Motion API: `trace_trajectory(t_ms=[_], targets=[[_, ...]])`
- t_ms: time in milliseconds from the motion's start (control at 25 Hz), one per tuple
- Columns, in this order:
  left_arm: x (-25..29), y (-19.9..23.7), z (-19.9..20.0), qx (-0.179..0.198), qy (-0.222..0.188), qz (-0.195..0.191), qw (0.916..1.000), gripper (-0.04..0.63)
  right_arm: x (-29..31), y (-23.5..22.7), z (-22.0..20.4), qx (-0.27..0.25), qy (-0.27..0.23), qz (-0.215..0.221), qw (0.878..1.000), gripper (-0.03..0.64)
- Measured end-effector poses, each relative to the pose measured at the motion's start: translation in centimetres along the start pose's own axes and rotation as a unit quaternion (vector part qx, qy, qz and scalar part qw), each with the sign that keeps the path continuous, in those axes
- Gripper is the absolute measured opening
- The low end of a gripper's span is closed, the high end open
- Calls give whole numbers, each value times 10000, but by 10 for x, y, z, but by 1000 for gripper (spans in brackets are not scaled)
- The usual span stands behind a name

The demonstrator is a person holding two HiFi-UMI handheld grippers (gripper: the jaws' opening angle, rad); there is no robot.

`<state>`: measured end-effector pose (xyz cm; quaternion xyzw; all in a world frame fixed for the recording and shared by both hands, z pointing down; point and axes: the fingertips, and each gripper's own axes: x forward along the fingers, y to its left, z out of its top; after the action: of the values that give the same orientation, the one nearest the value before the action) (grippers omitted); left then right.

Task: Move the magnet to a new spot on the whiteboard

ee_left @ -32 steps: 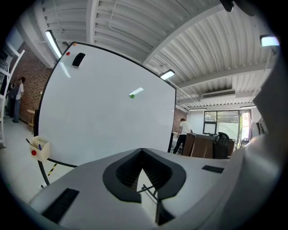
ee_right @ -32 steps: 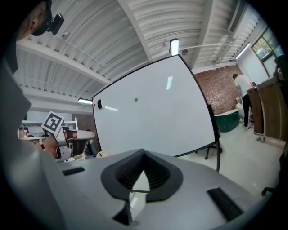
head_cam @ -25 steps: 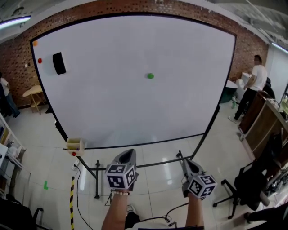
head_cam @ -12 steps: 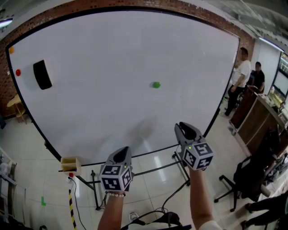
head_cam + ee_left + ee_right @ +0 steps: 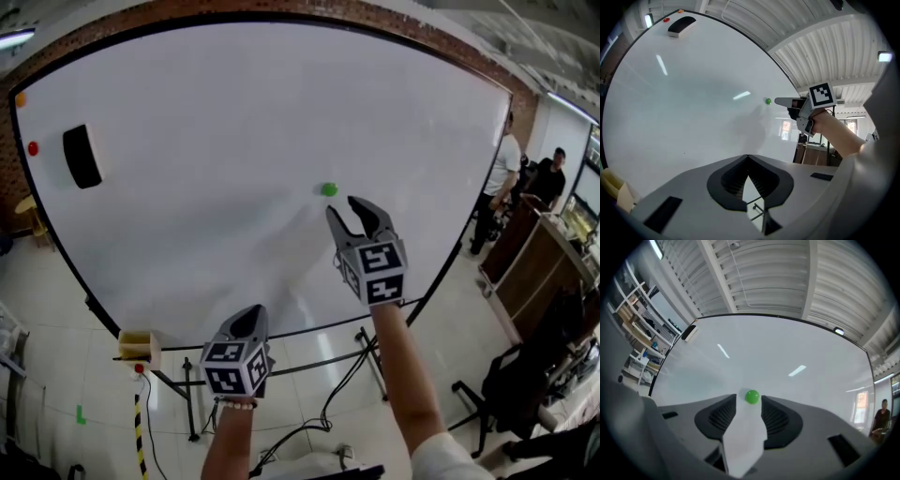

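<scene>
The green magnet (image 5: 329,189) sat on the whiteboard (image 5: 187,216) right of its middle, straight ahead of the right gripper (image 5: 349,212), just beyond the tips and centred on the gap. Those jaws had just been opening and stood spread, pinching nothing. The left gripper (image 5: 249,323), jaws pressed together and empty, hung lower, well apart from the magnet.

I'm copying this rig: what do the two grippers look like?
Left gripper and right gripper are grey plastic with pointed jaws lined by dark ribbed pads. Each carries a white cube printed with black square markers. The right arm has a white sleeve.
</scene>
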<state>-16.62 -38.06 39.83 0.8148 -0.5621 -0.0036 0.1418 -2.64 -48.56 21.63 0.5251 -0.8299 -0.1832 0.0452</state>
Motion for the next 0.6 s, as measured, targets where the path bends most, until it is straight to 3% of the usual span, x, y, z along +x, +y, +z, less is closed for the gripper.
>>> trace_trajectory(t_ms=[200,600], targets=[[6,-1,1,-21,-25,63,10000,-5,23,-1,4,-465,81,-116,9988,196],[14,-7,0,14,4,32,10000,-5,38,-2,3,-654,173,-104,9977,192]])
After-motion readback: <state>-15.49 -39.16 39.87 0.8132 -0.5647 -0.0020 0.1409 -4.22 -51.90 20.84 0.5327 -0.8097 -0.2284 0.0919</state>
